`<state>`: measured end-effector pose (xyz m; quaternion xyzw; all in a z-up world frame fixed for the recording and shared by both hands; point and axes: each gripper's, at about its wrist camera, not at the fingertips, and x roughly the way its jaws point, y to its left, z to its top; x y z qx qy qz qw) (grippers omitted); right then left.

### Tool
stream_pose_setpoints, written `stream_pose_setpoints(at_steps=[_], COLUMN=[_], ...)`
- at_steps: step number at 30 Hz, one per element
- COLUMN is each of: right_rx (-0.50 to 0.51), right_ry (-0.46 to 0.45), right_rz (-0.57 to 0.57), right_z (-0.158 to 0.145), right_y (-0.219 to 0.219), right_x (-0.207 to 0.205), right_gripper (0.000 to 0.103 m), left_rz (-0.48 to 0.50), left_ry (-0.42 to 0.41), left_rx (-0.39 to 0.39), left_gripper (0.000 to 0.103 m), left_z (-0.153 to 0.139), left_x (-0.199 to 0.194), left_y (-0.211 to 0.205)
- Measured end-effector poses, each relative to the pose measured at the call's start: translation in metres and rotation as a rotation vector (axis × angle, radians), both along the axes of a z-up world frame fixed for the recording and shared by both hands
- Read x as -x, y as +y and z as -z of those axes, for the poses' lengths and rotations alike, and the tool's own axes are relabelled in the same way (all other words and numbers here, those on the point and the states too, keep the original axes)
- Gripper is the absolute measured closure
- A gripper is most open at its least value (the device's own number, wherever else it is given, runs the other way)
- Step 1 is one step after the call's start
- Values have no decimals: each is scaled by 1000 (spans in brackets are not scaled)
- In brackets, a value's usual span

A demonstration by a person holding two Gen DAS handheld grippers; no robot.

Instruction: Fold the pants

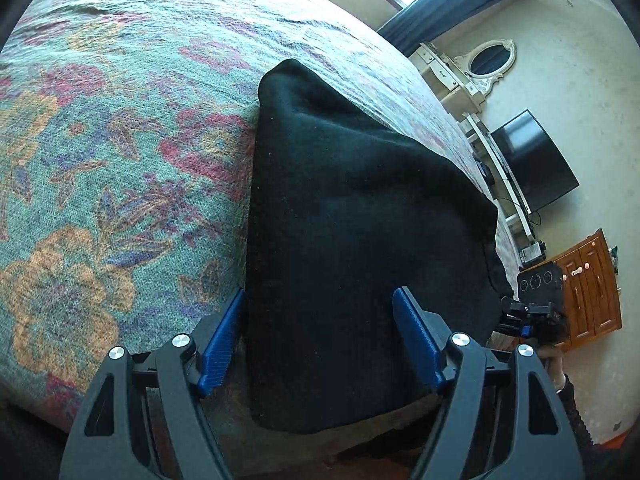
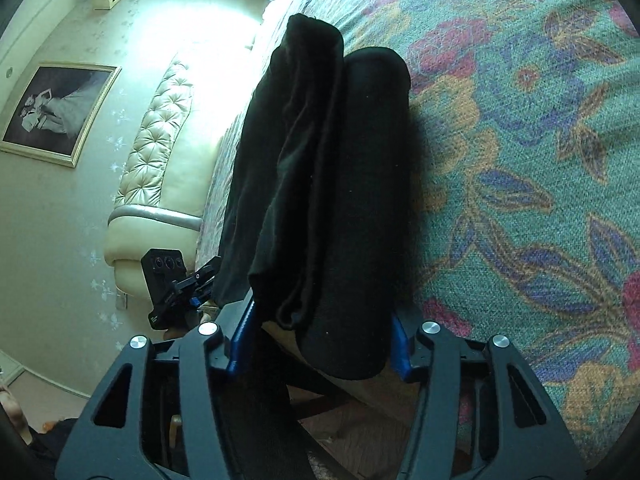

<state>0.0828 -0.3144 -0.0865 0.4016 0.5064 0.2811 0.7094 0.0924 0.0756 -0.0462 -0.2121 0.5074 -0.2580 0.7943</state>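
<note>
Left gripper (image 1: 320, 336) fingers wide, straddling black pants (image 1: 360, 220) on bed (image 1: 120, 120), gripping nothing. Right gripper (image 2: 324, 344) fingers flank folded stack, contact unclear. Close squarely on all layers.

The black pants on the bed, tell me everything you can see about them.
The black pants are a soft, matte, fleecy-looking fabric, folded into a thick layered bundle. They lie near the edge of a floral bedspread. In the right wrist view the stacked folds and rounded ends show. The left gripper is open, its blue pads beside the bundle without pressing. The right gripper straddles the near end; whether its pads press is unclear.
</note>
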Motion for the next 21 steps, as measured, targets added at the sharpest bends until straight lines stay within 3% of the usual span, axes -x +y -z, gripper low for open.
stream_pose_setpoints(at_steps=[8,13,18,21], right_rx=[-34,-40,-39,-11], right_ry=[-5,-8,-12,-19], right_rz=[15,19,17,1], right_z=[4,2,1,4], right_y=[-5,-7,-9,-9], right_x=[1,0,4,5], right_gripper=[67,70,72,67], left_rz=[5,35,32,47], left_ry=[-19,-60,-78,-88], left_rx=[5,-59,-69,-66], left_gripper=[30,42,60,58], left_z=[-5,-8,-10,-4], left_x=[-1,3,7,9], left_y=[-7,-11,-10,-5])
